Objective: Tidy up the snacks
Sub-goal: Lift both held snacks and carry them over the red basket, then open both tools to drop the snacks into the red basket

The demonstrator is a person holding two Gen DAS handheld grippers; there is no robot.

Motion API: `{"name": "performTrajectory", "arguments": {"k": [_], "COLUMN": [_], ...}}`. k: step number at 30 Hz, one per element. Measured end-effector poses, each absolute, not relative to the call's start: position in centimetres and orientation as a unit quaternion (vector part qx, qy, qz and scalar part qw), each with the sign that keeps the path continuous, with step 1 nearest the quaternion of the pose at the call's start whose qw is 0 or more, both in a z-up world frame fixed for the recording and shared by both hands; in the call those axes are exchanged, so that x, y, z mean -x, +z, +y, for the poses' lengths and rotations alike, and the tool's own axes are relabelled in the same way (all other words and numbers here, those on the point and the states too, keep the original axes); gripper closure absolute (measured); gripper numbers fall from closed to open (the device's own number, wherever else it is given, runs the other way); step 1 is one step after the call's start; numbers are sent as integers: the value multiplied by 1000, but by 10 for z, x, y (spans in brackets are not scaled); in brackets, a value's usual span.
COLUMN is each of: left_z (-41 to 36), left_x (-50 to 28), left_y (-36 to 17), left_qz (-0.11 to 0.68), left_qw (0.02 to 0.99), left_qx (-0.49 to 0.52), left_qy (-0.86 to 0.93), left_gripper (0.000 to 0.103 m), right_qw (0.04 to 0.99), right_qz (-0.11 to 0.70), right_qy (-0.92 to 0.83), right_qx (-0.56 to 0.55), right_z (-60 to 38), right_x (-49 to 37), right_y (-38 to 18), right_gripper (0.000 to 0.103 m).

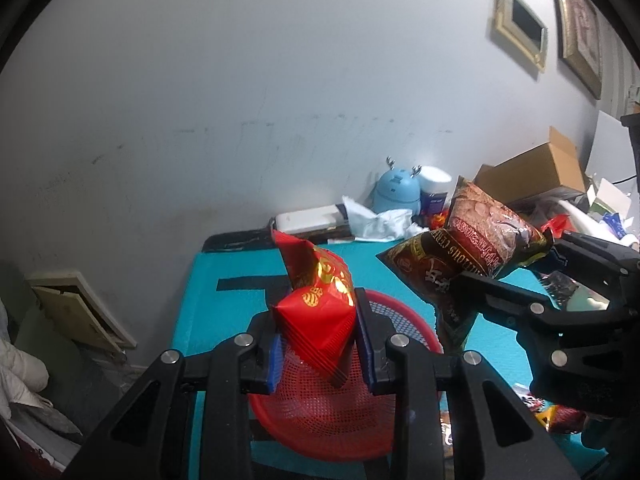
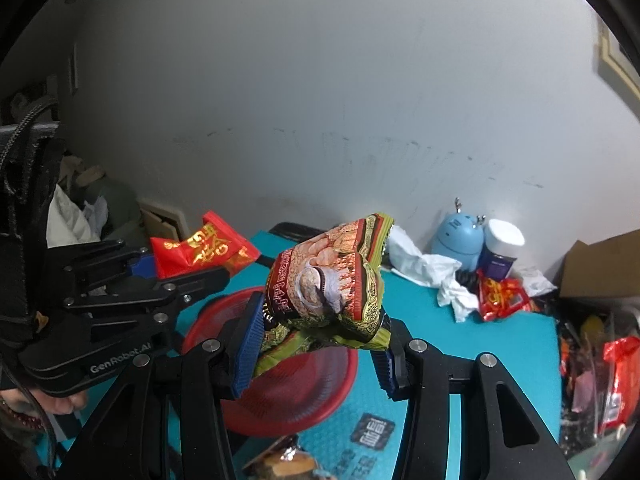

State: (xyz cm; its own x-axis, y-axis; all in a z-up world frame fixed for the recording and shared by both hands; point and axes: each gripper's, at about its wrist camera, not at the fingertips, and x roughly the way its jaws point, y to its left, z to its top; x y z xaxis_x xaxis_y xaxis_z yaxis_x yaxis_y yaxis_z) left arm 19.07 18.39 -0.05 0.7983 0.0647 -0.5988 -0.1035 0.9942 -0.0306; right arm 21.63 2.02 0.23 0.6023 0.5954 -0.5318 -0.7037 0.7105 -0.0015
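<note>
From the left wrist, the left tool [image 1: 316, 344] is pinched tight on a red packet [image 1: 320, 312], carried above the red mesh basket [image 1: 320, 412] on the teal bench [image 1: 224, 304], probably so it can drop straight in. The right tool [image 1: 516, 284] comes in alongside gripping a brown snack bag [image 1: 476, 236]. From the right wrist, that tool's jaws are part-closed, clamping the bag's lower edge, so the bag stands up over the basket; more snacks lie near the wall.

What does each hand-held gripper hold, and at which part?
Left hand-held gripper: glossy red foil snack packet, lower end. Right hand-held gripper: brown-green printed snack bag, bottom edge.
</note>
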Motion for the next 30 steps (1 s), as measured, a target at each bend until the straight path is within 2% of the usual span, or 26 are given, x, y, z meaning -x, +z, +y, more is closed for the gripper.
{"name": "performTrajectory", "arguments": {"k": [19, 26, 29, 30], "left_z": [205, 208, 206, 206], "left_x": [-241, -245, -244, -243], "left_y": [-53, -61, -62, -61], "left_qz": [393, 412, 414, 413], "left_qw": [915, 907, 905, 906], "left_qx": [49, 56, 57, 57], "left_qy": [77, 69, 77, 79], "left_gripper": [74, 73, 62, 55], "right_qw": [869, 868, 868, 868], "right_qz": [324, 322, 322, 322], "right_qy": [354, 352, 350, 349], "right_qx": [123, 136, 144, 145], "right_z": [51, 55, 54, 54], "right_x": [-260, -259, -259, -259], "right_y": [-40, -45, -44, -44], "right_gripper": [55, 55, 55, 55]}}
